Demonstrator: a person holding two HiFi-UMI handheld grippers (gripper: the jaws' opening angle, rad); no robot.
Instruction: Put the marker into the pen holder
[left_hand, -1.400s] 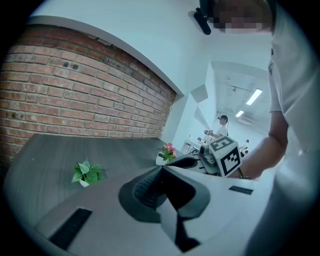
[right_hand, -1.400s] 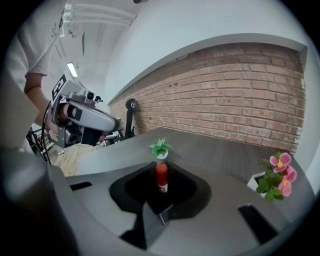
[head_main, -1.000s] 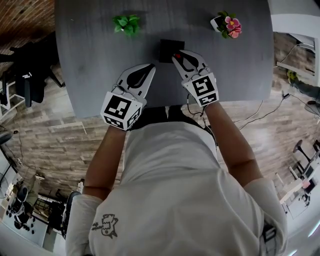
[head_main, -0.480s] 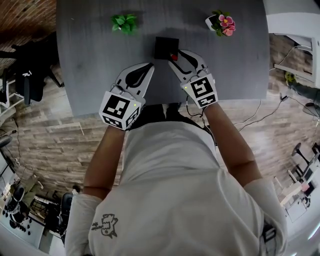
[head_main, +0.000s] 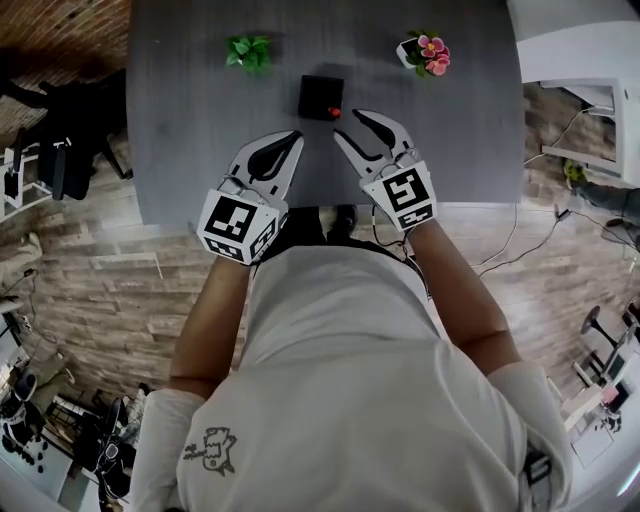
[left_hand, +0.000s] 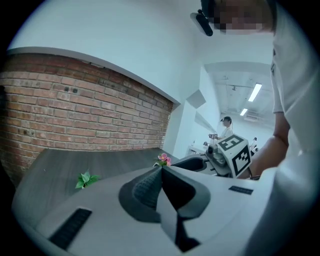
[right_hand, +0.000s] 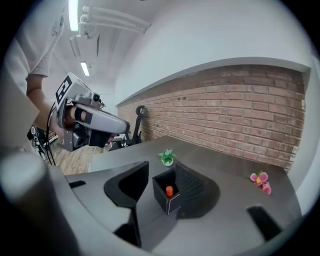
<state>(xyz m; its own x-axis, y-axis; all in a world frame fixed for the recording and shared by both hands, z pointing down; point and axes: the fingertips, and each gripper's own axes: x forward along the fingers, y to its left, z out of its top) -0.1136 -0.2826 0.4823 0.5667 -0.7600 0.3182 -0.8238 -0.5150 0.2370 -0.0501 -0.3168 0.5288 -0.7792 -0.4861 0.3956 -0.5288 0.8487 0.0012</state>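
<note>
The black square pen holder (head_main: 319, 95) stands mid-table, and the marker (head_main: 335, 111) with a red cap stands upright at its near right corner. My right gripper (head_main: 350, 124) hovers just short of the holder. Its jaws stand wide and are closing slightly, with no pad pressing on anything. In the right gripper view the pen holder (right_hand: 172, 204) and the marker (right_hand: 169, 190) lie just past the fingertips of my right gripper (right_hand: 161, 167). My left gripper (head_main: 292, 140) rests to the left, its jaws together and empty. The left gripper (left_hand: 160, 169) shows its fingertips touching.
A small green plant (head_main: 248, 52) sits at the back left of the grey table (head_main: 190, 150) and a pot of pink flowers (head_main: 424, 52) at the back right. The table's front edge runs just under both grippers. Cables lie on the floor (head_main: 530, 245) to the right.
My right gripper has opened, let go of the marker at the pen holder and drawn back toward the person. The marker stays standing in the holder. The left gripper has barely moved.
</note>
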